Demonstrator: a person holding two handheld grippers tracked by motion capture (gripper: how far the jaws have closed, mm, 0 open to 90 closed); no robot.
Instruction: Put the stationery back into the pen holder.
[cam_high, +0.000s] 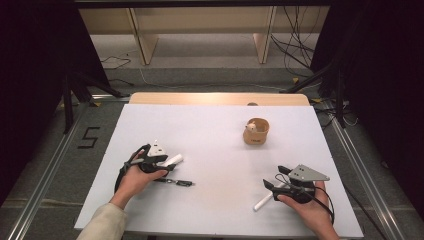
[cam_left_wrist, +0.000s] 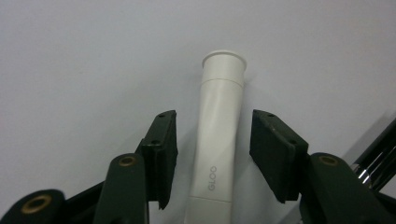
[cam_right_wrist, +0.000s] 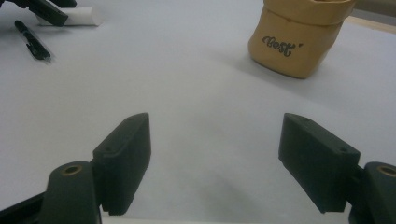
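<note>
The white table (cam_high: 215, 150) carries a tan paper cup (cam_high: 256, 132) printed "best" toward its far right side. Near the left edge, the left gripper (cam_left_wrist: 214, 140) straddles a white glue stick (cam_left_wrist: 217, 135) marked "GLOO" that lies on the table; its jaws stand either side with gaps showing, not pressing it. The right gripper (cam_right_wrist: 215, 158) rests at the near right, jaws wide apart over bare table. Beside it lies a second white stick (cam_high: 263, 201). A black pen (cam_high: 177, 182) lies just beside the left hand (cam_high: 134, 181).

this looks like a lab or recording studio: a white table (cam_high: 215, 150) stands between black curtains (cam_high: 30, 75), with metal rails (cam_high: 45, 175) on the grey floor, loose cables (cam_high: 295, 45) and tripod legs (cam_high: 75, 90) behind.
</note>
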